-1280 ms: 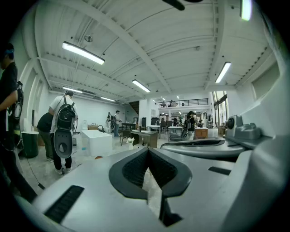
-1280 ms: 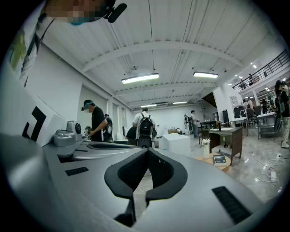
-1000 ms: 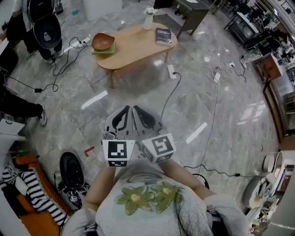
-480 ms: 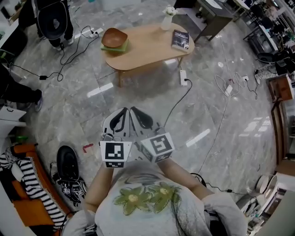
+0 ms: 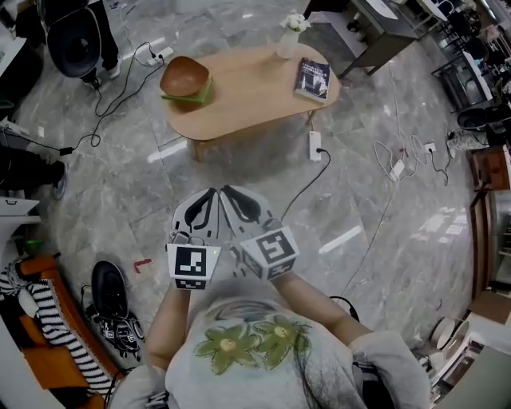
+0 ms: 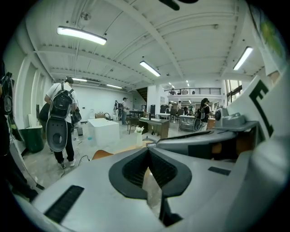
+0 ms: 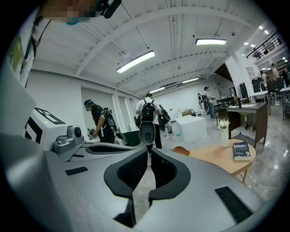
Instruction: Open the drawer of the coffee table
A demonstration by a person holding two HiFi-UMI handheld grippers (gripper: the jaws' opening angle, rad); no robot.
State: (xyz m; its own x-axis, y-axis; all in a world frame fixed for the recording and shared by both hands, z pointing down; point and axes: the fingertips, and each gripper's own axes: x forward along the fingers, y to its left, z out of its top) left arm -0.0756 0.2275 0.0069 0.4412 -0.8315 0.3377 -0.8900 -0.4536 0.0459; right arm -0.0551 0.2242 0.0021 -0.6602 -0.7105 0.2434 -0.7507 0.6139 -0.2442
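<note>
The oval wooden coffee table (image 5: 247,100) stands on the marble floor ahead of me, with no drawer showing from here. On it sit a brown bowl (image 5: 184,77), a dark book (image 5: 313,78) and a white vase of flowers (image 5: 289,36). My left gripper (image 5: 212,192) and right gripper (image 5: 227,189) are held side by side in front of my chest, well short of the table. Both are shut with nothing in them. In the right gripper view the table (image 7: 213,158), book (image 7: 241,150) and vase (image 7: 224,133) lie beyond the shut right gripper (image 7: 149,149). The left gripper (image 6: 148,148) is shut too.
A white power strip (image 5: 314,144) and its cable lie on the floor just in front of the table. More cables (image 5: 395,160) trail to the right. Black shoes (image 5: 108,291) sit at the left. People with backpacks (image 7: 147,120) stand beyond the table, and a dark desk (image 5: 375,24) is behind it.
The table has grown larger in the head view and the floor has slid back under me. Both grippers stay side by side and shut.
</note>
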